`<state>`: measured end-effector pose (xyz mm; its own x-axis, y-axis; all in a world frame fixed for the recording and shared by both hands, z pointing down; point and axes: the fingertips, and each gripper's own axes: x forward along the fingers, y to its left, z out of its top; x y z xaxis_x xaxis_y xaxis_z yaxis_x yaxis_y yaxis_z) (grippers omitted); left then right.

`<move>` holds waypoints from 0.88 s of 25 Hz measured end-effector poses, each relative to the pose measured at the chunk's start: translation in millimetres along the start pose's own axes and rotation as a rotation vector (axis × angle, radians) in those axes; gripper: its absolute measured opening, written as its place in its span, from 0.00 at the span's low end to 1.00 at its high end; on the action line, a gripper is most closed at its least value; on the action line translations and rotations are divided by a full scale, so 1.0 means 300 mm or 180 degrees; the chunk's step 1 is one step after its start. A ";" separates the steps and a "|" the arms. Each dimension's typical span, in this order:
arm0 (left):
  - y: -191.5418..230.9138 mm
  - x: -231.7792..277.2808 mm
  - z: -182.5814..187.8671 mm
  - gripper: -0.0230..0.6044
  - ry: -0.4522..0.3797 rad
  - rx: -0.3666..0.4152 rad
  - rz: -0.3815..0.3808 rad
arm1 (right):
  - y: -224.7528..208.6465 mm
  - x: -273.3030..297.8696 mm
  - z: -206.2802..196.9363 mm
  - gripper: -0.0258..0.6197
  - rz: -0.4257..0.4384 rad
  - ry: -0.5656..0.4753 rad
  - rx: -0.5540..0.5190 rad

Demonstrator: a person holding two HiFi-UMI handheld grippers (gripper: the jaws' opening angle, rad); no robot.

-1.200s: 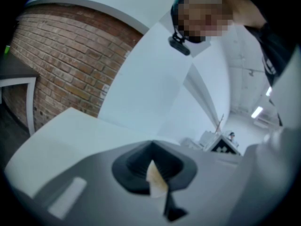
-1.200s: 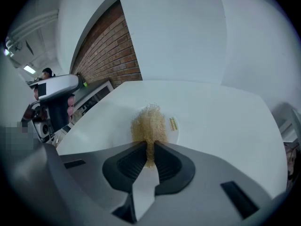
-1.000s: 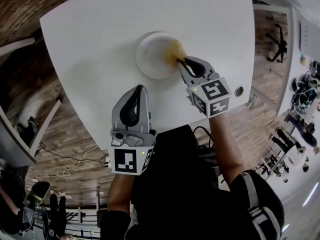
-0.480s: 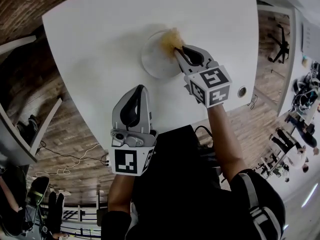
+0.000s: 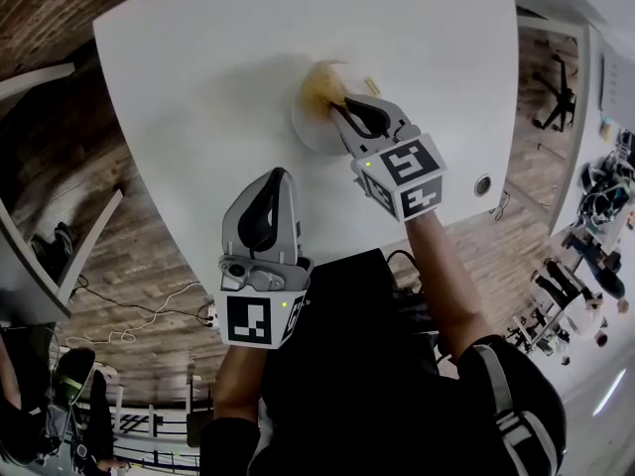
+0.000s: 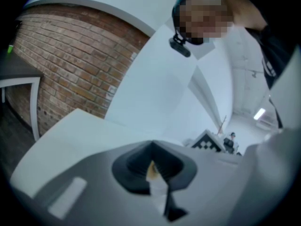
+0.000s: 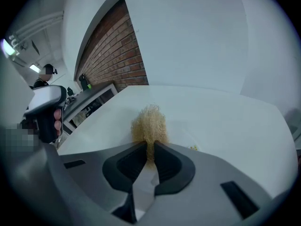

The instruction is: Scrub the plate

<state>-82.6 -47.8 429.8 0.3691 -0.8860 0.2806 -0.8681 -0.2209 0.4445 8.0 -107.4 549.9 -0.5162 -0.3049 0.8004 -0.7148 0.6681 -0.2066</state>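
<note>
Head view: the plate [image 5: 310,135] sits mid-table [image 5: 198,77], directly ahead of the right gripper [image 5: 340,115]. I read that gripper's jaws as pinched narrow on a tan scourer [image 7: 149,122], its tuft resting on the plate's far-left part. The left gripper [image 5: 277,178] hangs by the near table edge, jaws together on nothing, apart from the plate. The right is the nearer. I judge the scrub is mid-course, with the next stroke lying across the plate, back toward me.
</note>
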 end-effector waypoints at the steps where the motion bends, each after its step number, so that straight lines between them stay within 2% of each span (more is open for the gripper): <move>1: -0.002 0.000 0.000 0.04 0.0000 0.0000 -0.0006 | 0.015 -0.005 -0.008 0.11 0.0022 0.0055 -0.0022; 9: -0.016 0.014 -0.002 0.04 0.0015 0.0012 -0.0052 | 0.069 -0.033 -0.076 0.11 0.0151 0.0106 -0.0071; 22: -0.038 0.020 0.000 0.04 0.0033 0.0067 -0.0094 | -0.112 -0.100 -0.116 0.11 -0.0231 -0.0023 0.0213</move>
<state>-70.5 -50.6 426.6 0.3980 -0.8748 0.2763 -0.8635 -0.2556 0.4347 64.0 -97.1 552.4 -0.4651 -0.3558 0.8106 -0.7803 0.5973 -0.1856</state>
